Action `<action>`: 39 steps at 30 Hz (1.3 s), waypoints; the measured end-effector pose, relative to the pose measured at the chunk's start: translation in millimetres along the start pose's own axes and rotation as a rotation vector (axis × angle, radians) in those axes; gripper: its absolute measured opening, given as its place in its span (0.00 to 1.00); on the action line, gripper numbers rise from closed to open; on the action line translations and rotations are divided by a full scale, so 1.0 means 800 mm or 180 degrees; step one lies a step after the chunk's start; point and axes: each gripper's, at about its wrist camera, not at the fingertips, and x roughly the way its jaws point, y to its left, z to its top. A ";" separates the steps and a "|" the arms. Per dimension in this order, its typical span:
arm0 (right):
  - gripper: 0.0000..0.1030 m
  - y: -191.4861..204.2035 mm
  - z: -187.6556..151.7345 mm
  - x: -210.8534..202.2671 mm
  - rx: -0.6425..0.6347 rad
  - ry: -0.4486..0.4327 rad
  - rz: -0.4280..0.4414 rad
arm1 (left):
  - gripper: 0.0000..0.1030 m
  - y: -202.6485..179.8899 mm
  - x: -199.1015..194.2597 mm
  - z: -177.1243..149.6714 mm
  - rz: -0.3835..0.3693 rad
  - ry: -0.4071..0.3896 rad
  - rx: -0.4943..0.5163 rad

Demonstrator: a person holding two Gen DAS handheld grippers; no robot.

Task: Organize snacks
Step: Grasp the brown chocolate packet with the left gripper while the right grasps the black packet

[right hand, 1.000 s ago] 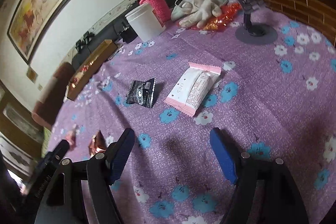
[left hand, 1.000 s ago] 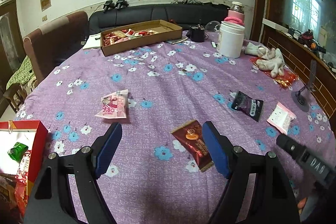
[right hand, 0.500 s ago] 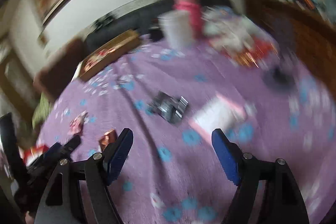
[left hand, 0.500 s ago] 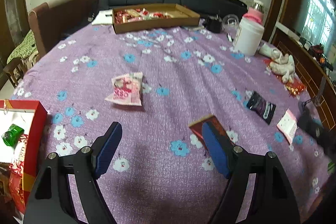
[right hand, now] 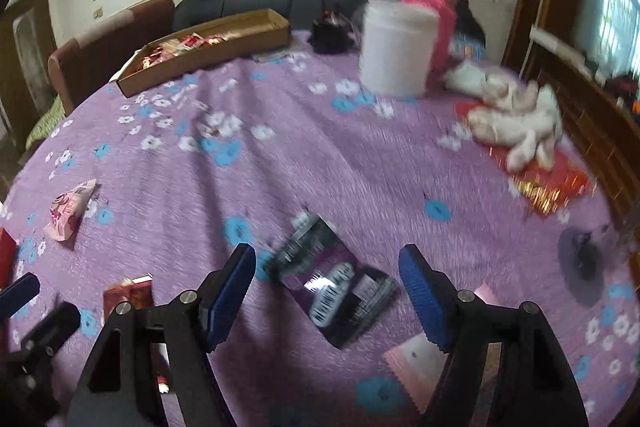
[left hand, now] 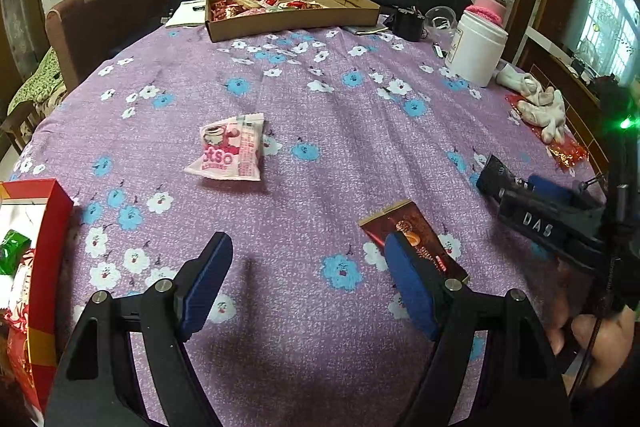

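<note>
The surface [left hand: 344, 131] is draped in a soft purple cloth printed with white and blue flowers, lying in shallow wrinkles. On it are flat, crinkly snack packets: a puffy pink and white packet [left hand: 231, 147], a glossy brown foil packet [left hand: 416, 243], a shiny black packet [right hand: 334, 285] and a pale pink packet with a zigzag edge [right hand: 416, 361]. At the far side sits a shallow cardboard tray [left hand: 292, 11] holding red wrappers, with a smooth white tub [left hand: 476, 49] and a bottle in a pink knitted sleeve [left hand: 489, 7] to its right. White gloves [right hand: 516, 125] lie on a red foil sheet. A red box [left hand: 48, 251] stands at the near left edge.

The left tongs [left hand: 308, 279] stand wide apart and hold nothing; the right blue pad covers a corner of the brown packet, and whether it touches is unclear. The right tongs [right hand: 328, 287] are closing but wide, with the black packet between the pads and not pressed by either.
</note>
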 end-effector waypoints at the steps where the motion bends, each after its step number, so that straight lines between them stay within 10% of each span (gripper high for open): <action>1: 0.75 -0.003 -0.001 0.001 0.0007 0.0017 0.0038 | 0.76 -0.003 0.003 0.000 0.0043 0.0009 0.0047; 4: 0.74 -0.001 0.002 0.004 -0.0041 0.0006 0.0170 | 0.76 -0.008 0.008 -0.001 0.0061 0.0080 0.0102; 11: 0.33 -0.009 0.003 -0.006 -0.0043 0.0149 0.0079 | 0.76 0.001 -0.010 0.002 0.0092 0.0213 0.0070; 22: 0.32 -0.004 -0.051 -0.056 0.0286 0.0560 0.1238 | 0.76 0.007 -0.034 0.008 0.0089 0.0356 -0.0014; 39: 0.32 -0.042 -0.050 -0.055 0.0375 0.0491 0.1003 | 0.79 -0.056 0.028 0.015 0.0348 0.0593 -0.0141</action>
